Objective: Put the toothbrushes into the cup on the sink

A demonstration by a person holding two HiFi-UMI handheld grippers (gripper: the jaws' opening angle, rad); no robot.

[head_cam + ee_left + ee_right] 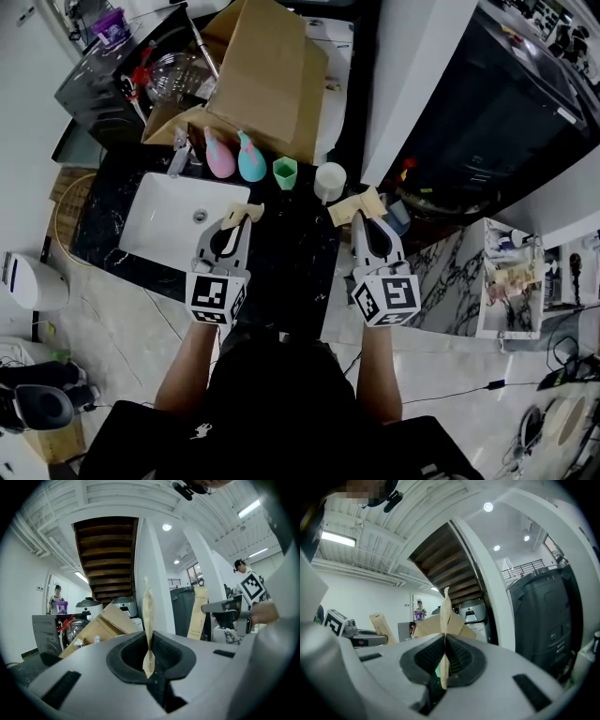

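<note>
At the left a white sink [155, 234] is sitting sunk into the dark marble tabletop [291, 248], with a faucet [180, 156] standing at its far edge. The left tongs [236, 221] are hovering over the sink's right rim, clenched on a flat brown paper toothbrush packet [244, 214]. In the left gripper view that packet is standing edge-on and upright between the pads.

On the far side of the tabletop, a pink bottle [220, 156] and a teal bottle [250, 158] are standing side by side. Just to their right a green cup [285, 172] is standing upright, and a white cup [329, 180] is standing near it, further right. A big cardboard box [267, 80] is leaning behind them.

At the right, the right tongs [367, 218] are reaching over the tabletop's right end, clamped tight on a second toothbrush packet [357, 206], which is lying just near of the white cup and apart from it. In the right gripper view this packet is also showing edge-on between the closed pads. Neither packet is in a cup.
</note>
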